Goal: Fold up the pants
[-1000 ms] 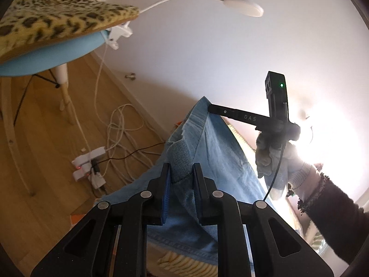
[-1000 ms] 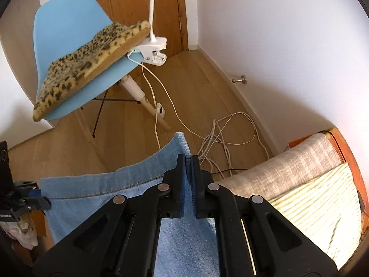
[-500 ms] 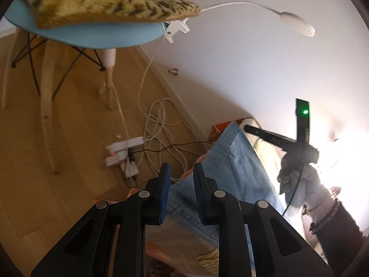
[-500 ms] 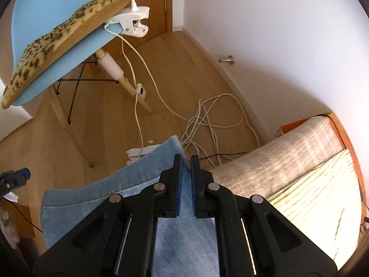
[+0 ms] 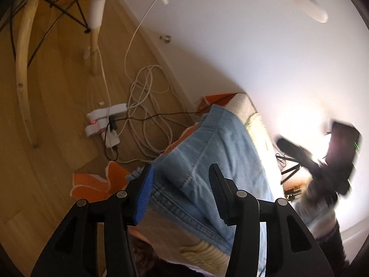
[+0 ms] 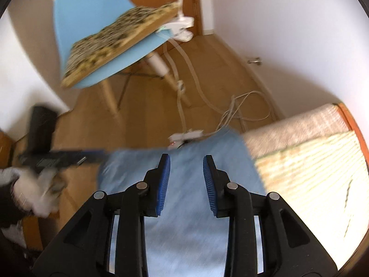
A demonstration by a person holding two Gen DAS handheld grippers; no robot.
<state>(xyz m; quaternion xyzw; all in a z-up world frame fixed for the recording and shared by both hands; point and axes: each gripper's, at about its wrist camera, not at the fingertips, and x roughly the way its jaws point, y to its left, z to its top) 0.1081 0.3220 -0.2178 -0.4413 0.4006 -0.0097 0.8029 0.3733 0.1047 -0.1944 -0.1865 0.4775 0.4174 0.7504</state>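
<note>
Now the pants (image 6: 184,207) lie flat on the bed (image 6: 311,184), directly under and ahead of both tongs, long axis running away from the cameras toward the bed's foot and the floor (image 6: 207,69). Right tongs (image 6: 186,182) sit centred over the cloth; left tongs (image 5: 180,194) sit over the near hem corner by the bed's edge, so left looks closer to an edge to grab. Both have just been opening: jaws spread, denim under the gaps, nothing pinched. Fabric is light-blue denim, soft, limp, with a stitched double seam and a thick hem visible in the left view. Bed cover is woven, beige and pale striped, with orange trim. Right view is motion-blurred, so fold lines there are unreadable.
</note>
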